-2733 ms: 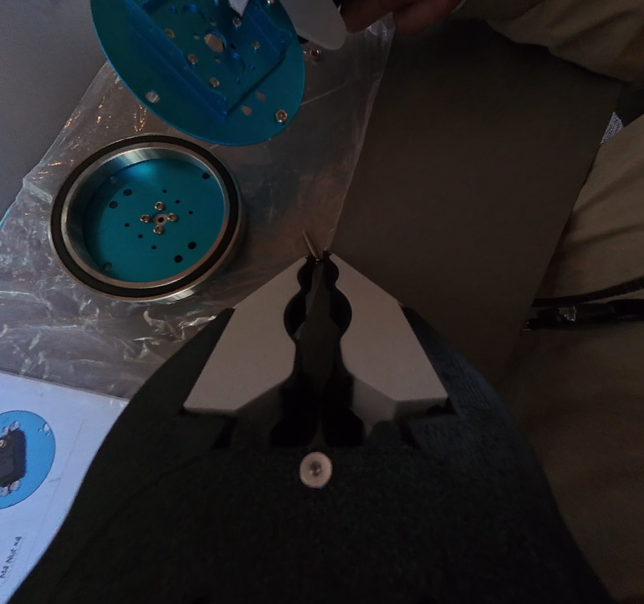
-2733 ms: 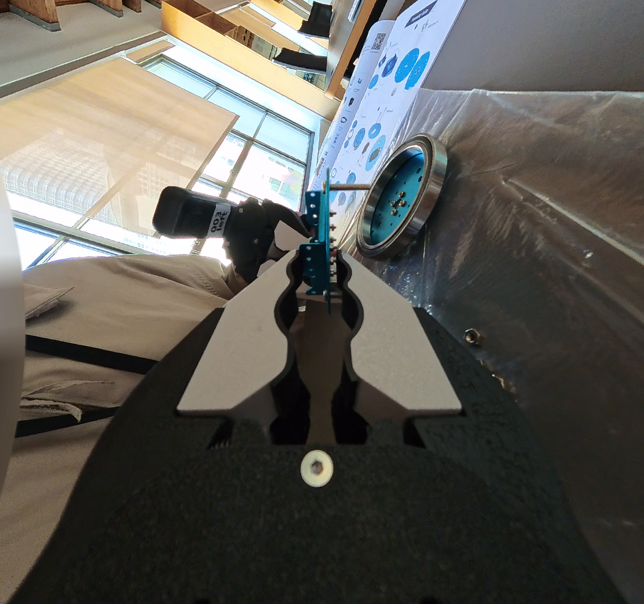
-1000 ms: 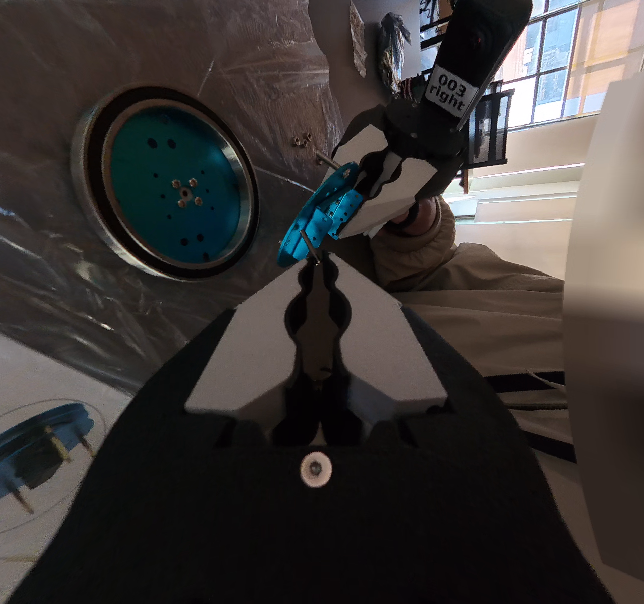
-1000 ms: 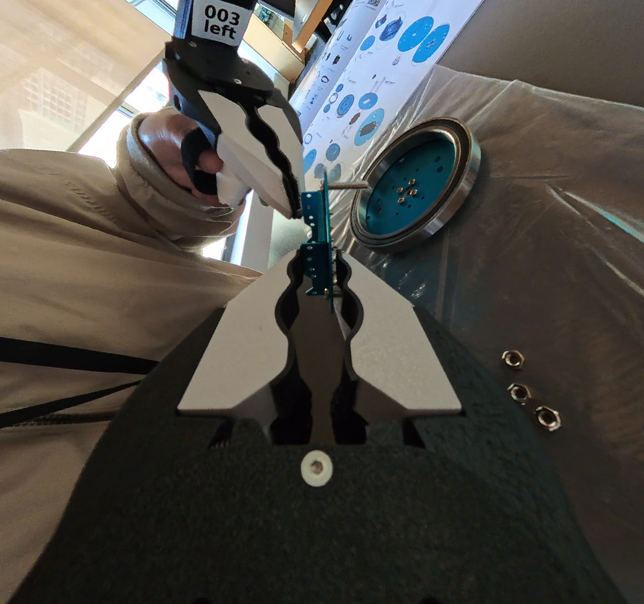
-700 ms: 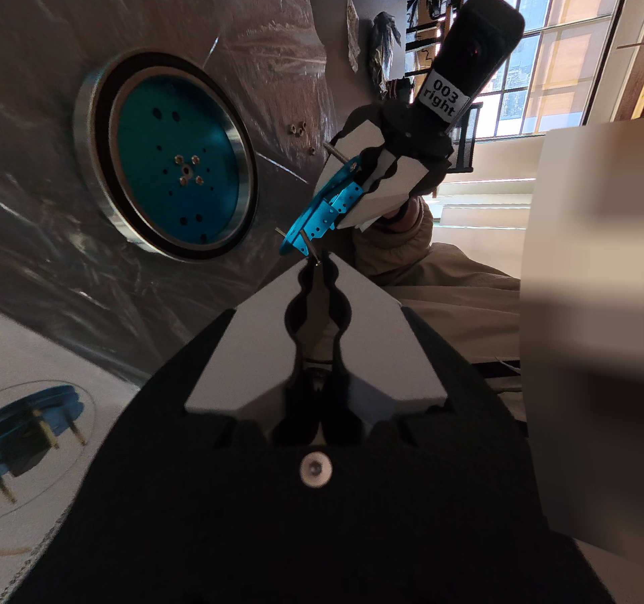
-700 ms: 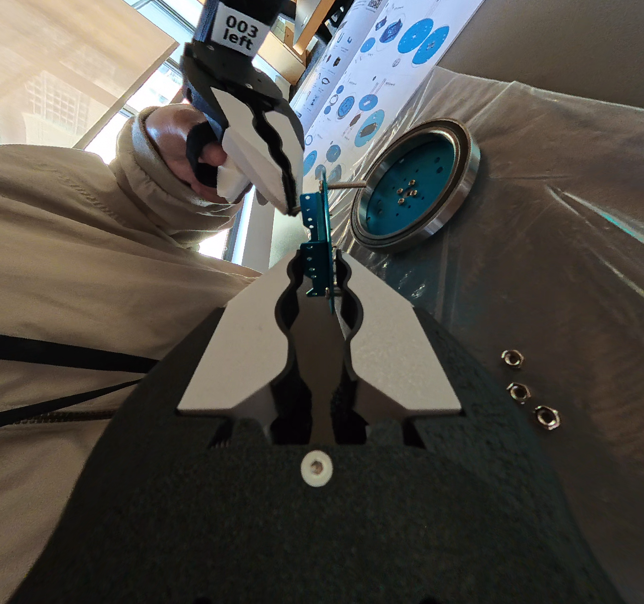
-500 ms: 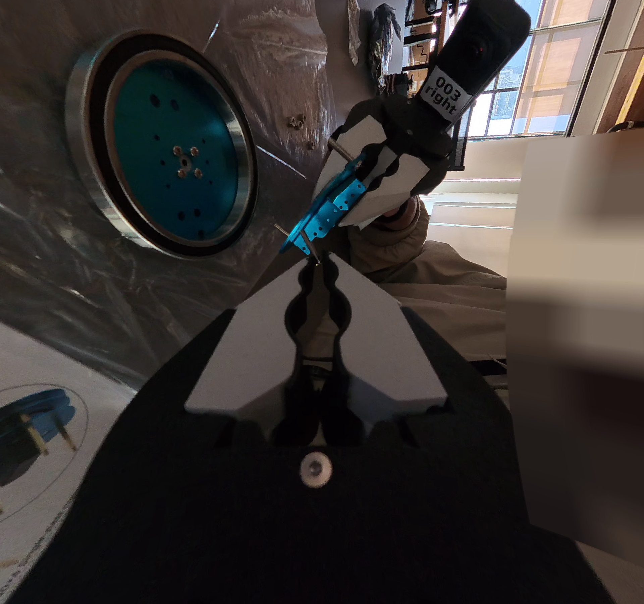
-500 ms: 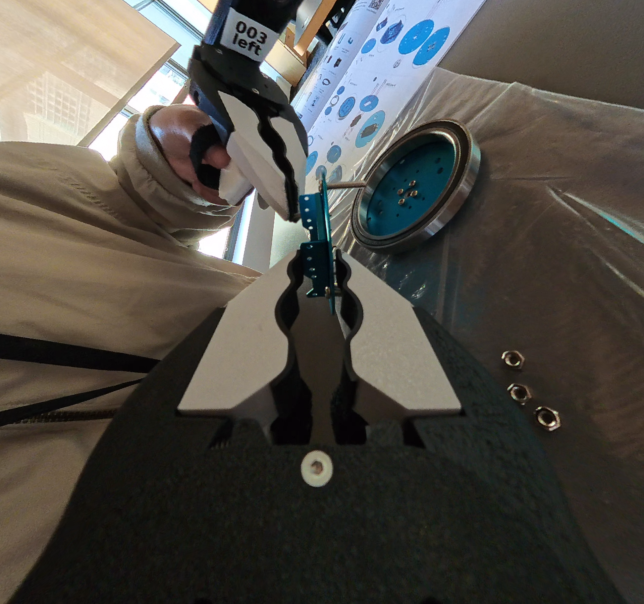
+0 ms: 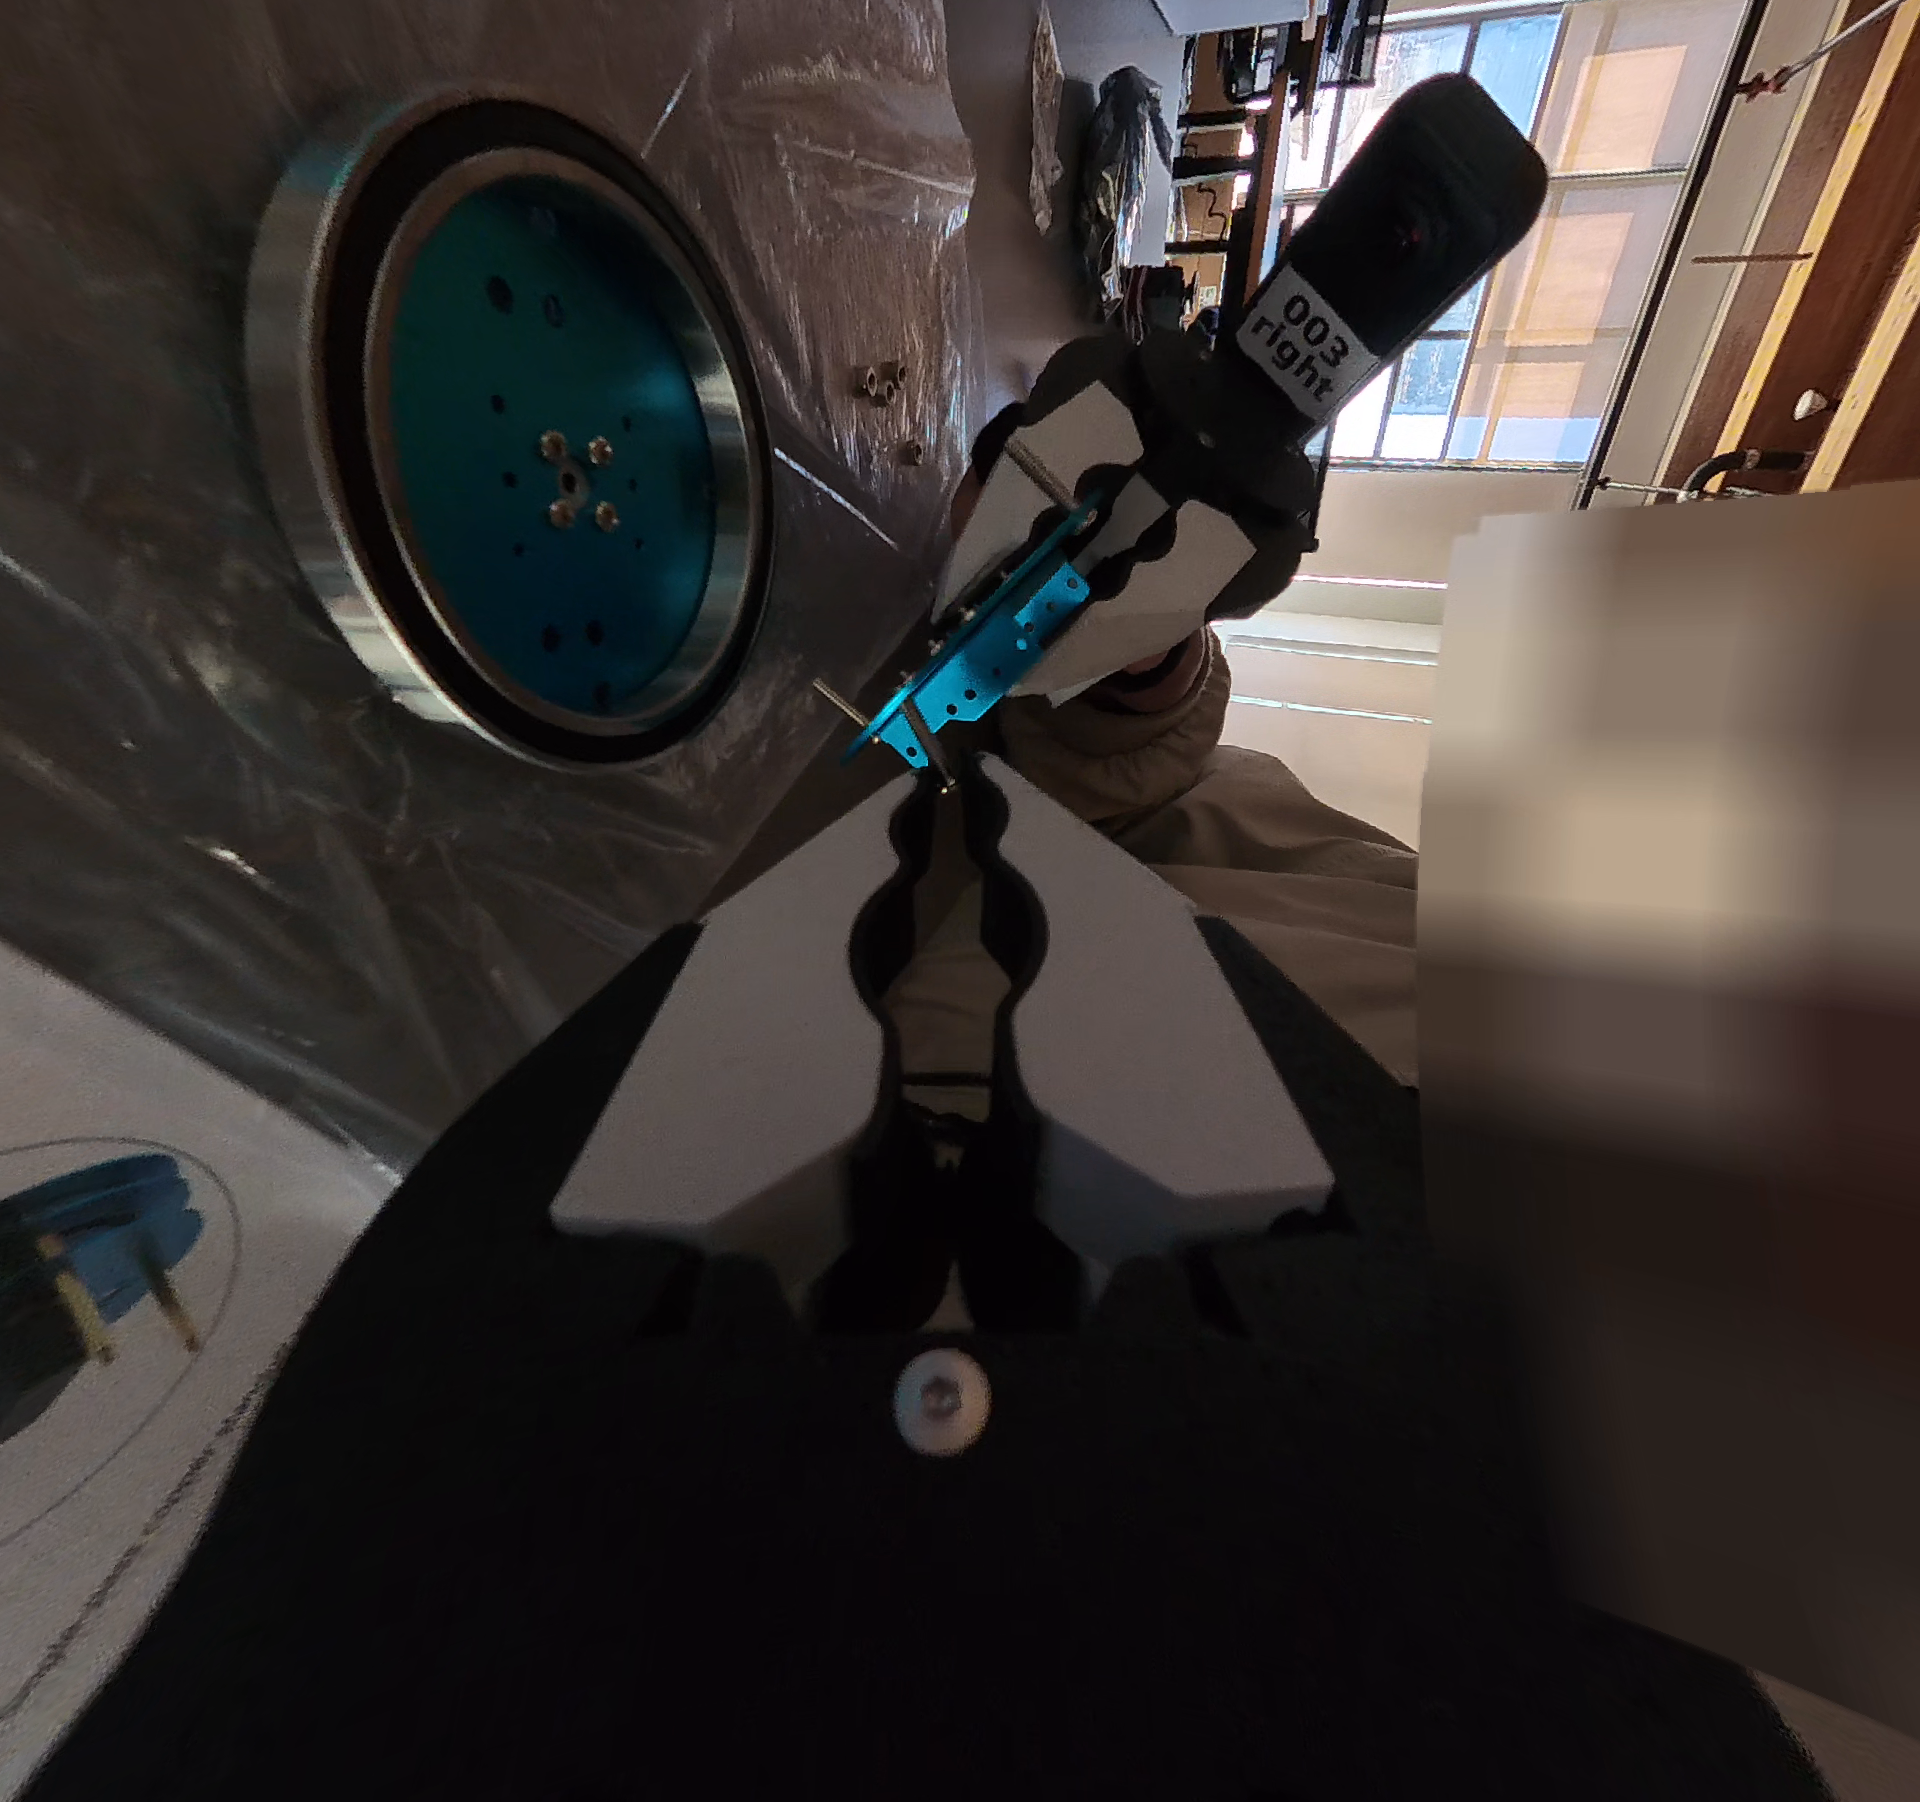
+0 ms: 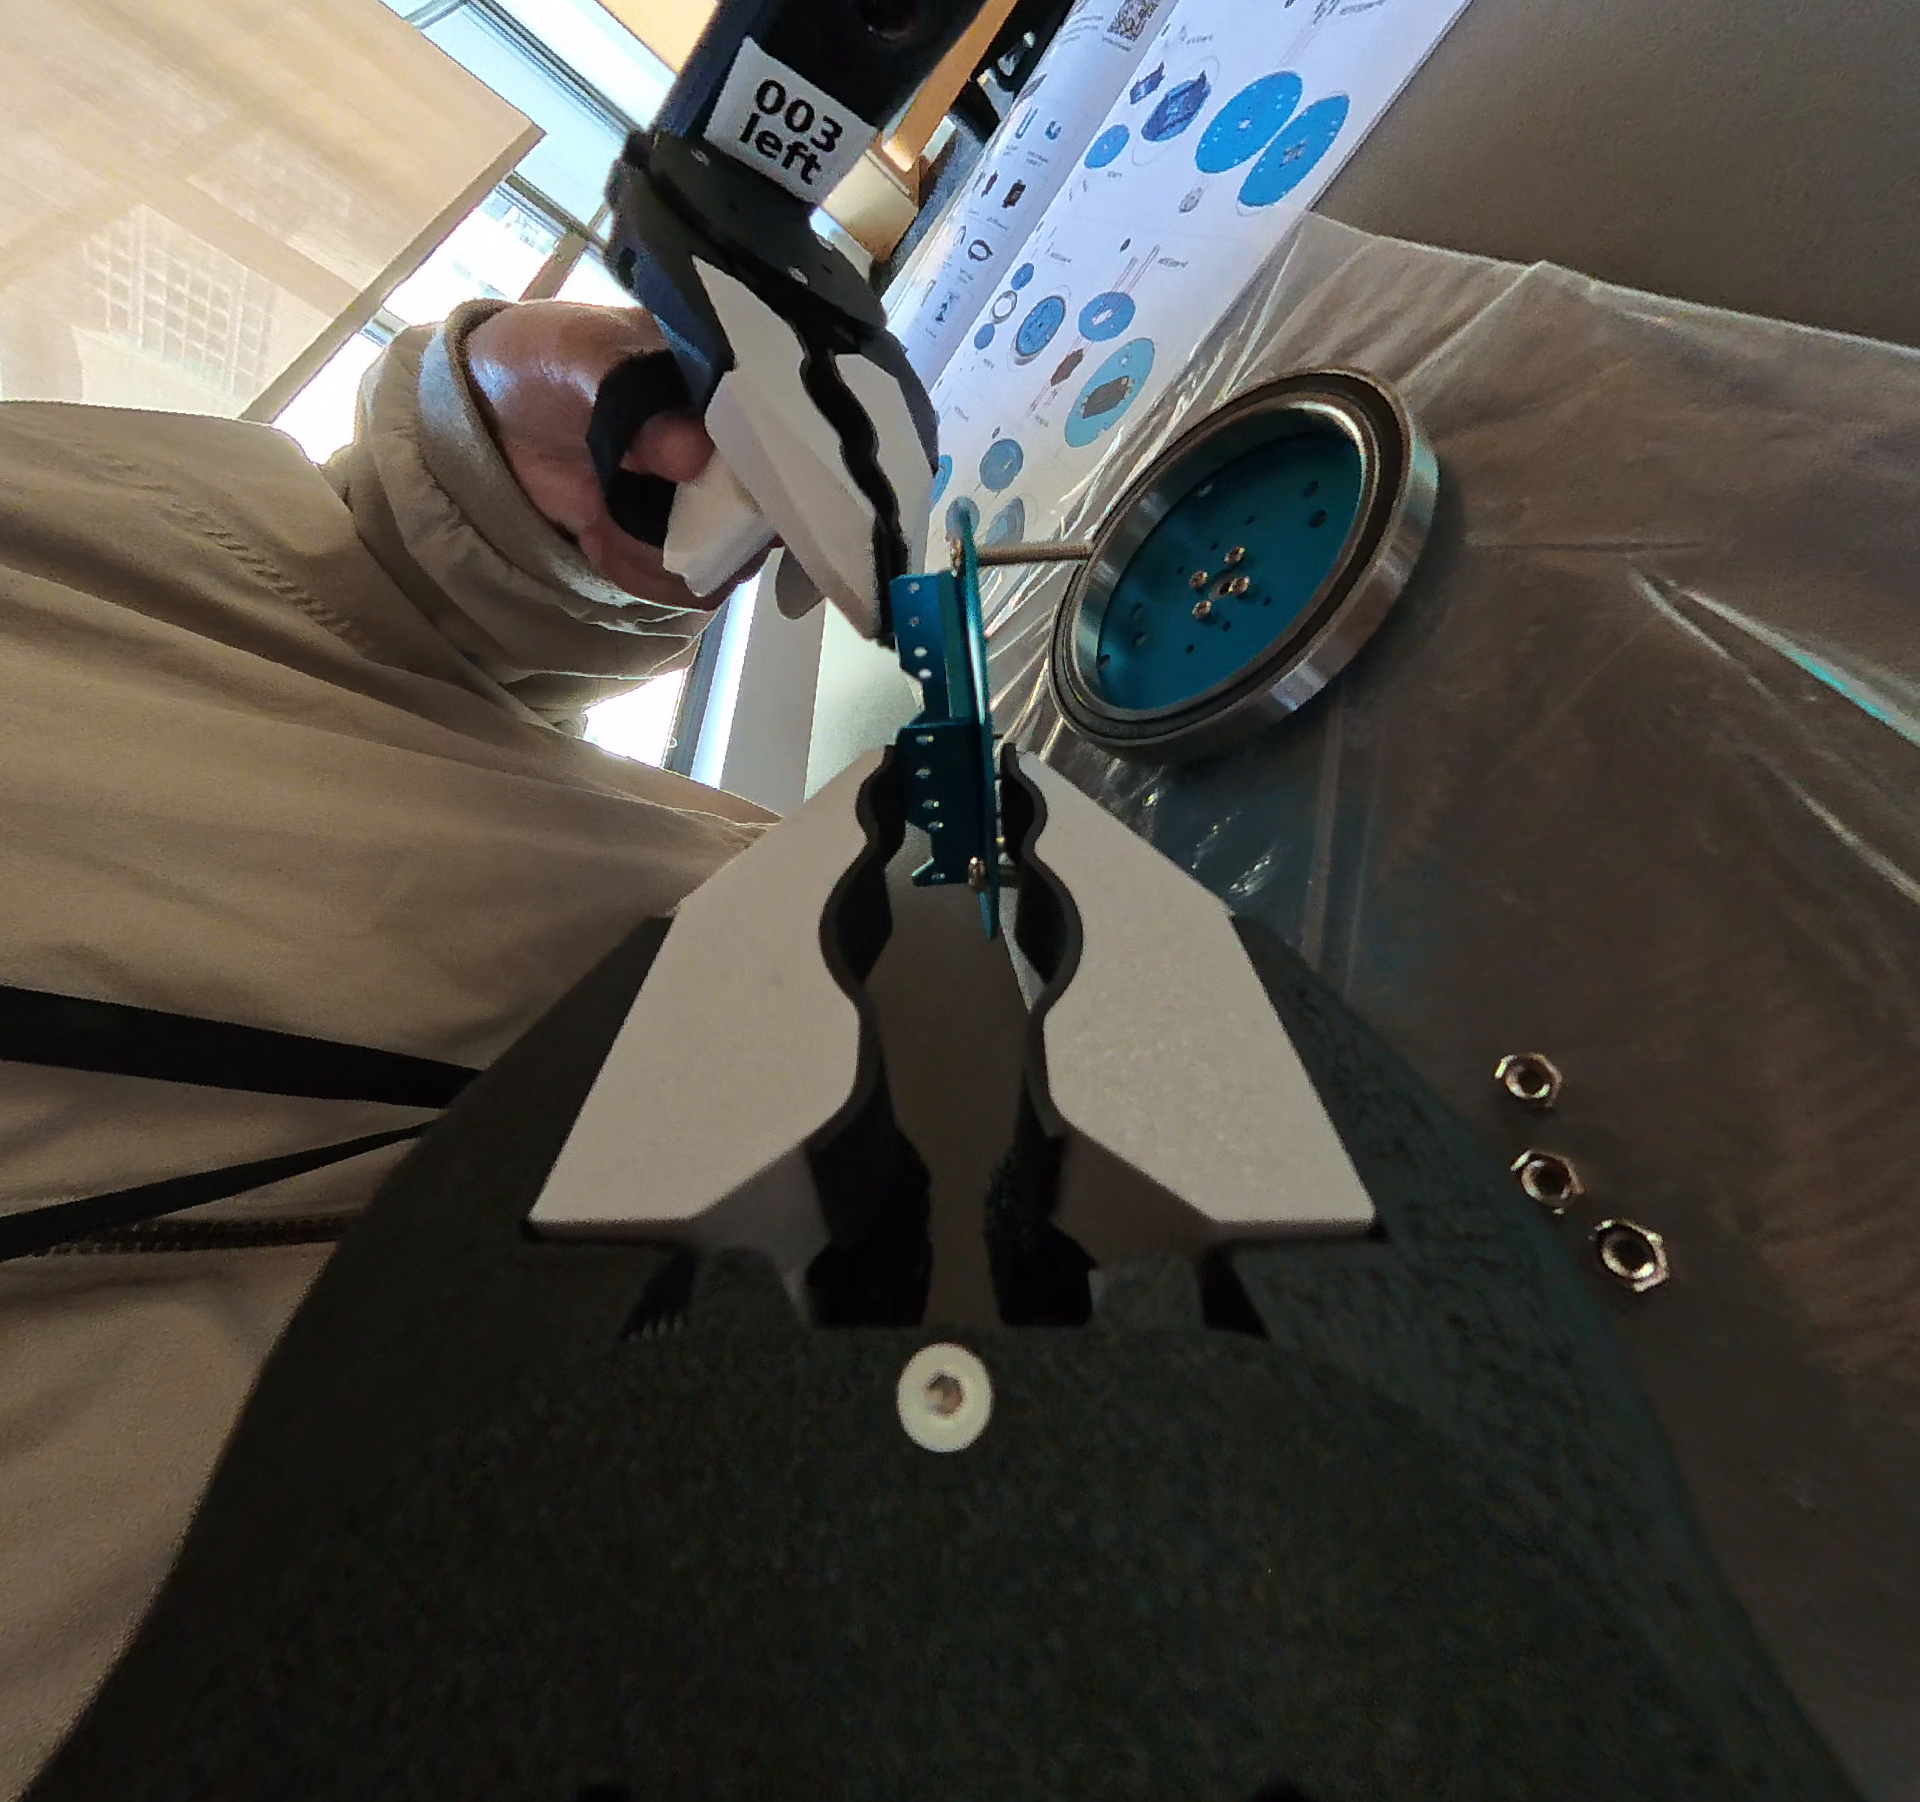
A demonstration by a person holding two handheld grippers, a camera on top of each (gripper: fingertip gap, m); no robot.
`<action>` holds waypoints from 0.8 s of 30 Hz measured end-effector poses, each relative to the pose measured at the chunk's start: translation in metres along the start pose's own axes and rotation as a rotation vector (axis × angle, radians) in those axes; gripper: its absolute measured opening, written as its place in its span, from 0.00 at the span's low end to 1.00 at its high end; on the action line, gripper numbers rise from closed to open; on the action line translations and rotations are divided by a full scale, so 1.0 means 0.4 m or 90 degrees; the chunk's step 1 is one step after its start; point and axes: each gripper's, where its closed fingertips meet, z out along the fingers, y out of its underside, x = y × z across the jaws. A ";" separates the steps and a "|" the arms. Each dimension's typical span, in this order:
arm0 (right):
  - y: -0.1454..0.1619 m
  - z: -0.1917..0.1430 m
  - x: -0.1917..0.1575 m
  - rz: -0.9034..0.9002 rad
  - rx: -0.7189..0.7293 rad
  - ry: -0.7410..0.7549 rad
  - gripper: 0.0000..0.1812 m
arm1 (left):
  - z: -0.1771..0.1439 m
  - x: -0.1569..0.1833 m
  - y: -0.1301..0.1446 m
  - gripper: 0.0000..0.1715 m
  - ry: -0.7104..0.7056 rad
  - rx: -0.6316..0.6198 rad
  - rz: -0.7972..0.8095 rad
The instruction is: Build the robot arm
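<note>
My right gripper point(image 10: 948, 765) is shut on a blue round plate with a bracket point(image 10: 940, 672) and holds it edge-on in the air. A long screw point(image 10: 1029, 554) sticks out of the plate's far side. My left gripper point(image 9: 943, 778) is shut on a small screw point(image 9: 923, 742), whose tip touches the plate's bracket point(image 9: 966, 682). The left gripper also shows in the right wrist view point(image 10: 883, 622), its tips against the bracket. The right gripper shows in the left wrist view point(image 9: 1013, 625).
A steel ring with a blue disc inside point(image 10: 1247, 568) lies on a clear plastic bag point(image 10: 1610, 526) on the grey table. Three nuts point(image 10: 1543, 1181) lie near my right gripper. A printed instruction sheet point(image 10: 1195, 142) lies behind the ring. A person's beige sleeve point(image 10: 312, 713) fills the left. There is about 4 cm between the tips of the two grippers.
Both grippers have lifted and tilted off the table. My left gripper has brought the small screw in closer, up to the bracket on the blue plate. The right gripper has held still lately.
</note>
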 end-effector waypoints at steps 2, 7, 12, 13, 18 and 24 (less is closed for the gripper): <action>0.000 0.000 -0.001 -0.013 -0.002 0.002 0.09 | -0.002 0.005 -0.002 0.03 0.007 -0.002 -0.008; -0.002 0.003 -0.008 -0.058 -0.005 0.009 0.09 | -0.011 0.009 -0.007 0.02 0.019 -0.006 -0.039; 0.003 0.006 -0.012 -0.030 -0.006 -0.006 0.09 | -0.003 0.002 -0.018 0.03 -0.006 0.003 -0.036; 0.003 0.005 -0.007 -0.016 -0.004 -0.006 0.09 | -0.002 -0.002 -0.023 0.03 -0.020 0.007 -0.025; 0.003 0.000 0.004 0.071 0.009 -0.034 0.09 | 0.004 0.016 -0.039 0.12 -0.049 0.020 0.032; -0.008 -0.008 -0.004 0.145 0.032 -0.088 0.09 | -0.020 0.028 -0.056 0.16 -0.110 0.045 0.173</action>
